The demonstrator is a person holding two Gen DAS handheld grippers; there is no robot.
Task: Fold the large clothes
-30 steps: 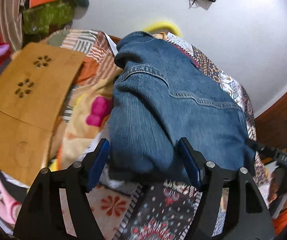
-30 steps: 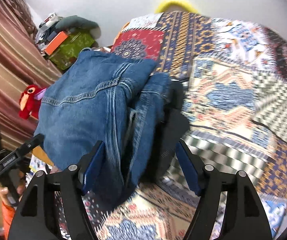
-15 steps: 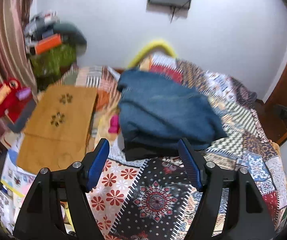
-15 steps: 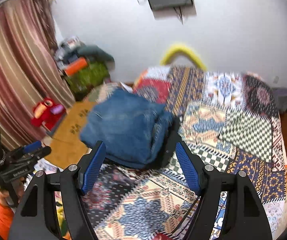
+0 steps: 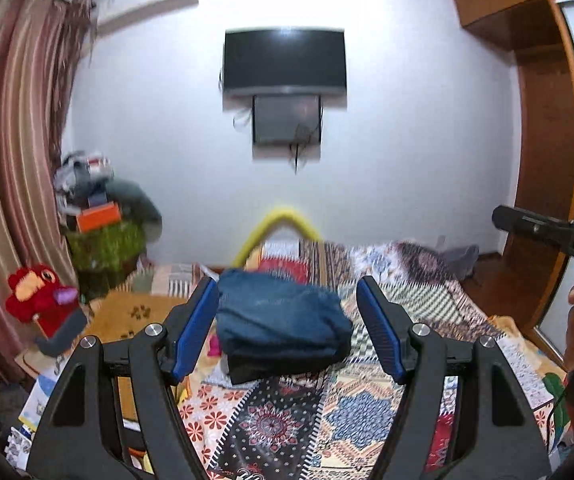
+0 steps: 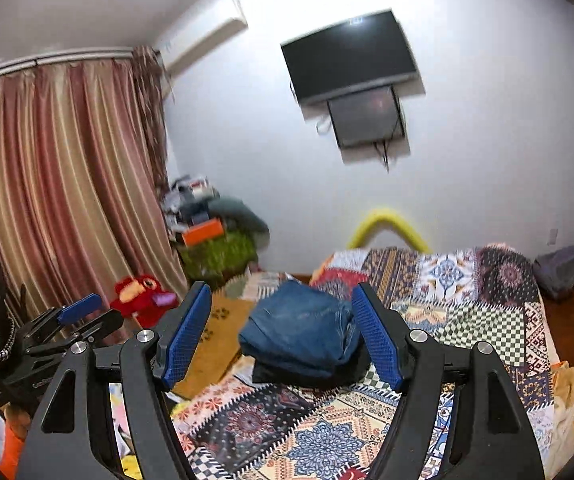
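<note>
Left wrist view: folded jeans point(image 5: 283, 322) near bed point(image 5: 419, 396) left edge.
Handling: heavy, soft denim; grip folded edge.
Left tool point(image 5: 287, 328): open, empty.
Right tool point(image 6: 283, 332): open, empty.

Both views bright, indoor light from above; white wall point(image 5: 407, 120) nearly blown out around the TV point(image 5: 284, 60). TV screen carries a small glare spot at its top edge. Soft shadow under the TV box on the wall. Motion blur smears the TV edges, the yellow arch point(image 6: 387, 226) below it and the folded jeans point(image 5: 283, 320). Strong fisheye: curtain point(image 6: 59, 184) left of the TV bows, corners vignette to black. Claw fingers point(image 5: 193, 330) close to lens stay sharp.
</note>
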